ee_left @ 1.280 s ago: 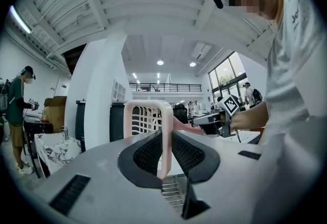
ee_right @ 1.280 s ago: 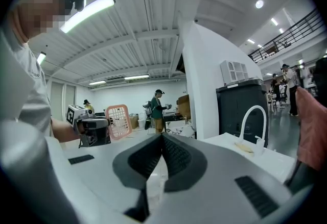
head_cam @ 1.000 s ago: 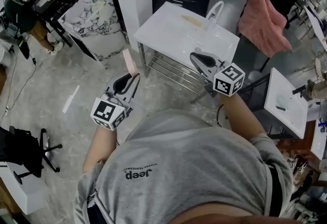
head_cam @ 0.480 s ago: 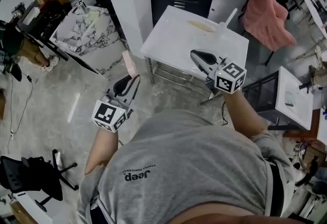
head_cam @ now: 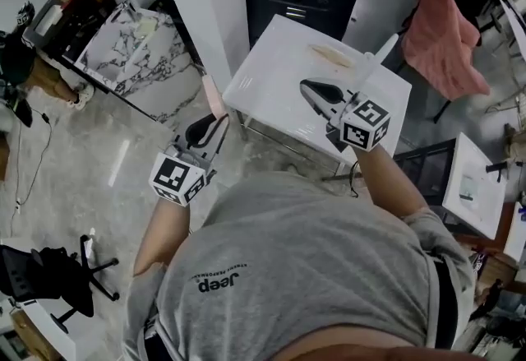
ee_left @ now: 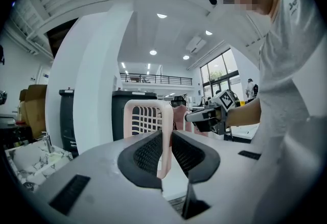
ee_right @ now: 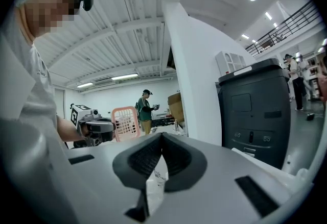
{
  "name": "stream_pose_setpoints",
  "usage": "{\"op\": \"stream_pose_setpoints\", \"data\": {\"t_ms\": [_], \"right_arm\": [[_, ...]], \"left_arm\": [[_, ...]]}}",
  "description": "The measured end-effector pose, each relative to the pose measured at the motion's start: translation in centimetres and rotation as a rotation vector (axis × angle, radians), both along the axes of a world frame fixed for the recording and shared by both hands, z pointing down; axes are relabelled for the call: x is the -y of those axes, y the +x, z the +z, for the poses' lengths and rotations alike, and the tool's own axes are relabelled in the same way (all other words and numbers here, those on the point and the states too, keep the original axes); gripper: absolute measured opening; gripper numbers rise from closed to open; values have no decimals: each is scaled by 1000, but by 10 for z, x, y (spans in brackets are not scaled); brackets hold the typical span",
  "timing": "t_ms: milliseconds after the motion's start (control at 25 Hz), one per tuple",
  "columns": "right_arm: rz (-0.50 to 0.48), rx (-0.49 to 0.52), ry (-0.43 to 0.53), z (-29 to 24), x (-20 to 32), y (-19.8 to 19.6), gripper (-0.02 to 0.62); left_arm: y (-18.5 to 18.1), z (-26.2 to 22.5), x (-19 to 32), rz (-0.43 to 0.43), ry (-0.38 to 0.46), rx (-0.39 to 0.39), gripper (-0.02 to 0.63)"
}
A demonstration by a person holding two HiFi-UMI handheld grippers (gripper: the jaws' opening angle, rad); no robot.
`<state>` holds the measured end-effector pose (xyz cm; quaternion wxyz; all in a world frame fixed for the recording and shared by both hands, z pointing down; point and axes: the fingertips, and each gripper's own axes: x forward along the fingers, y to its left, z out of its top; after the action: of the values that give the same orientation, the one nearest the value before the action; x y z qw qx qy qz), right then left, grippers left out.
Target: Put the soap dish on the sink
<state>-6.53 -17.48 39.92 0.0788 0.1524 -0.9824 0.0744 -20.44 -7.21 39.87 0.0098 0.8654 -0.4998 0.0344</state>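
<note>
**Pink soap dish held on edge, just short of the white sink**

Head view: the left gripper point(head_cam: 220, 119) clamps the soap dish point(head_cam: 212, 94) by its lower edge, with the dish's long axis standing upright. The sink point(head_cam: 271, 63), a smooth white slab, lies ahead and to the right, near the dish but not yet under it. The right gripper point(head_cam: 307, 88) hangs over the sink top, between the dish and the faucet point(head_cam: 380, 51).

Left gripper view: ribbed black pads point(ee_left: 148, 154) pinch the dish's thin rim (pale pink plastic with a slatted grid), so the jaws stand narrow.

Right gripper view: its pads meet at the tips with nothing between them, and the dish point(ee_right: 125, 122) shows at the far left.

Setting it down will likely mean tipping the dish flat.
</note>
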Motion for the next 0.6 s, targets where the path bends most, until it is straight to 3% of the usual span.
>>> {"op": "stream_pose_setpoints", "data": {"t_ms": [280, 400, 600], "right_arm": [[-114, 27, -17, -3, 72, 0, 52], [-128, 19, -28, 8, 94, 3, 52], [-115, 24, -62, 22, 111, 3, 52]], "left_arm": [[21, 4, 83, -87, -34, 6, 61], [38, 11, 113, -84, -60, -15, 60], [46, 24, 143, -40, -95, 18, 60]]}}
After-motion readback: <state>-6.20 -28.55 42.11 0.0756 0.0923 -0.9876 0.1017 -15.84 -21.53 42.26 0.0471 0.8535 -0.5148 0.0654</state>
